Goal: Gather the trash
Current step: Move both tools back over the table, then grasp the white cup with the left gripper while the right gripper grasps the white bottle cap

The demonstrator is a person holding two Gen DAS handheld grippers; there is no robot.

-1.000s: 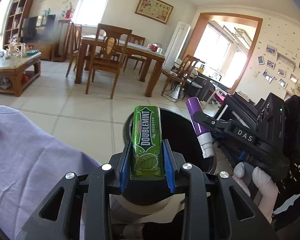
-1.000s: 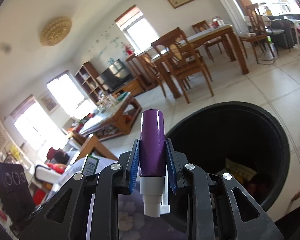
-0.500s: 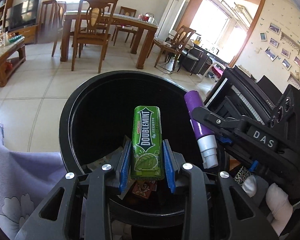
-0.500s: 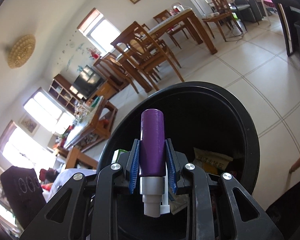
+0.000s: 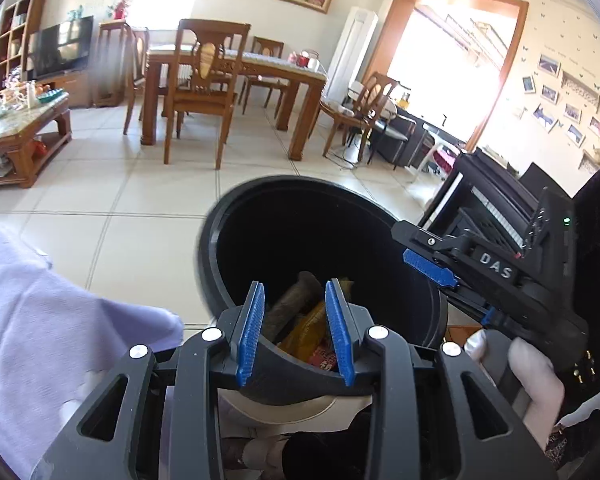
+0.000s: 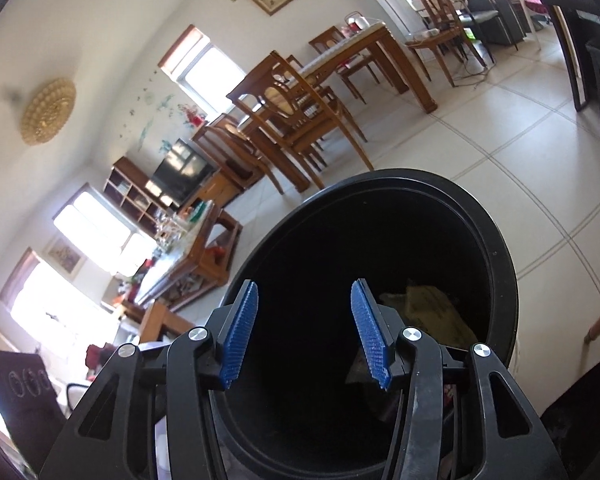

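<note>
My left gripper (image 5: 295, 292) hangs over the near rim of the round black trash bin (image 5: 236, 208), open, with nothing between its blue pads. Below it, wrappers and a brown roll (image 5: 300, 332) lie inside the bin. My right gripper (image 6: 304, 286) also sits over the bin (image 6: 500, 248); its jaws are opening and nothing is between them. In the left wrist view the right gripper (image 5: 402, 240) reaches over the bin's right rim. A yellowish packet (image 6: 432, 304) lies deep in the bin. The green gum pack and the purple tube are not in sight.
A lilac cloth (image 5: 40, 320) covers the surface at the left of the bin. A gloved hand (image 5: 532, 372) holds the right gripper. A dark piano (image 5: 500, 208) stands at the right. A wooden dining table with chairs (image 5: 220, 80) and a coffee table (image 5: 24, 120) stand further off on the tiled floor.
The left gripper let go of the green gum pack and the right gripper let go of the purple tube; both are gone from the jaws. The right jaws stand wider. The left view drew back from the bin.
</note>
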